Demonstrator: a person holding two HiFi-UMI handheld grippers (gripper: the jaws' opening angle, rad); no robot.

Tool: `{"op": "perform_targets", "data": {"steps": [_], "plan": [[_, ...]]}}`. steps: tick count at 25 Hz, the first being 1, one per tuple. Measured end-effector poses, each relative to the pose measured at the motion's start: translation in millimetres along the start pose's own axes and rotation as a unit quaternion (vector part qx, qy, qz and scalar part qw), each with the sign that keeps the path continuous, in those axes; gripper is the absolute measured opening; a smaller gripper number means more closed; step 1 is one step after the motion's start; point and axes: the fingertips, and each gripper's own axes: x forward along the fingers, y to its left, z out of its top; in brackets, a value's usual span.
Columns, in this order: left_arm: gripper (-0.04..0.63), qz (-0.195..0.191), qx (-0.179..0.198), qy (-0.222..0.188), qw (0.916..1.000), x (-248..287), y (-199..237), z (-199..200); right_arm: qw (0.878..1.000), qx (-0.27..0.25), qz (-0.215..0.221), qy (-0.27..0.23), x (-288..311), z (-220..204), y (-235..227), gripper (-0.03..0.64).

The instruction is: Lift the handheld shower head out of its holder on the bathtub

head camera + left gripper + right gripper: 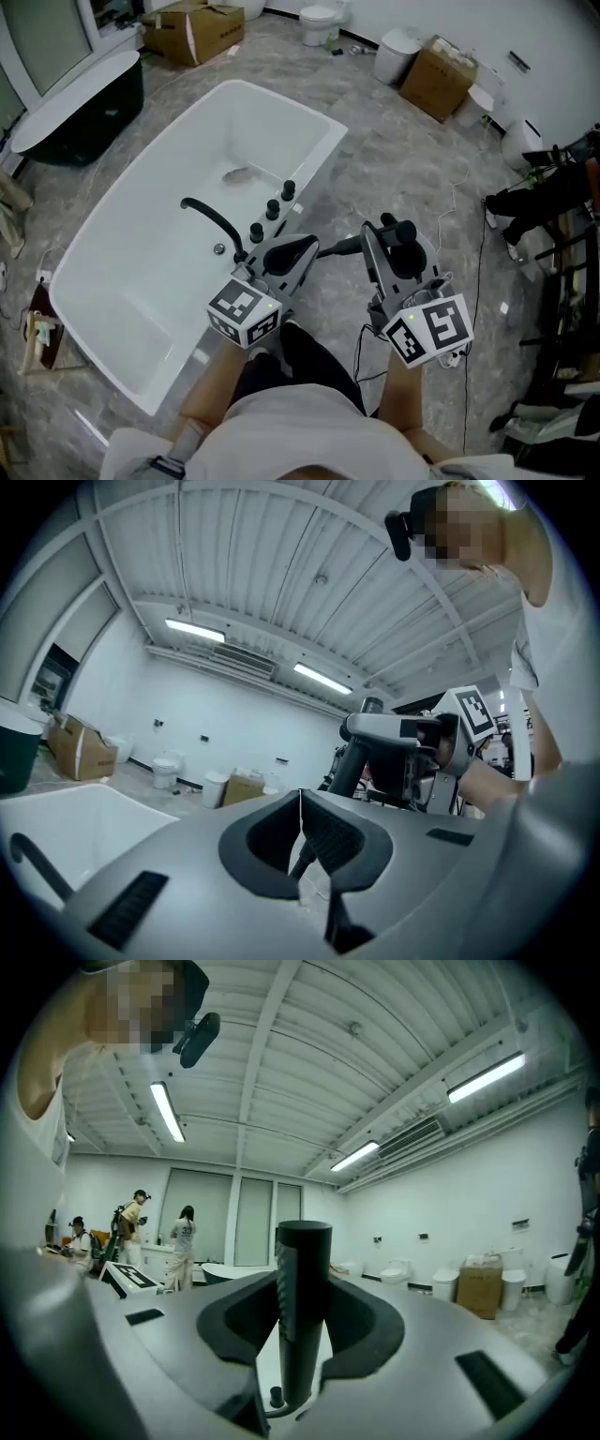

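While the right gripper (302, 1312) clamped the shower head (302, 1260) beside the bathtub (159, 253) and the left gripper (300, 836) sat closed, empty, we judged lifting done, needing steady withdrawal.

Looks like a bathroom-fixture showroom or test hall, not a home. Freestanding white bathtub (131, 281) sits unplumbed in the middle of a stone-pattern floor (394, 159), with a black tub (84, 112) beside it. Toilet (319, 23) and more fixtures are lined up along the wall, and cardboard boxes (192, 33) and loose cables (459, 202) lie around. Big white hall: ribbed ceiling (309, 1044), strip lights (485, 1077), ceiling AC unit (408, 1138). Several people (183, 1241) stand at the far end.
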Motion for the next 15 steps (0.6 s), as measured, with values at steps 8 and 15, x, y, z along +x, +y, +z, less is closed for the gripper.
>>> {"op": "perform_targets", "data": {"steps": [8,15], "plan": [[0.012,-0.134,0.002,0.039,0.9903,71,-74,-20,0.991,0.007,-0.133,0.006,-78,-5,-69,0.135],[0.012,-0.207,0.002,0.067,0.9760,104,-129,-39,0.974,0.005,-0.225,0.008,-141,-8,-113,0.135]]}}
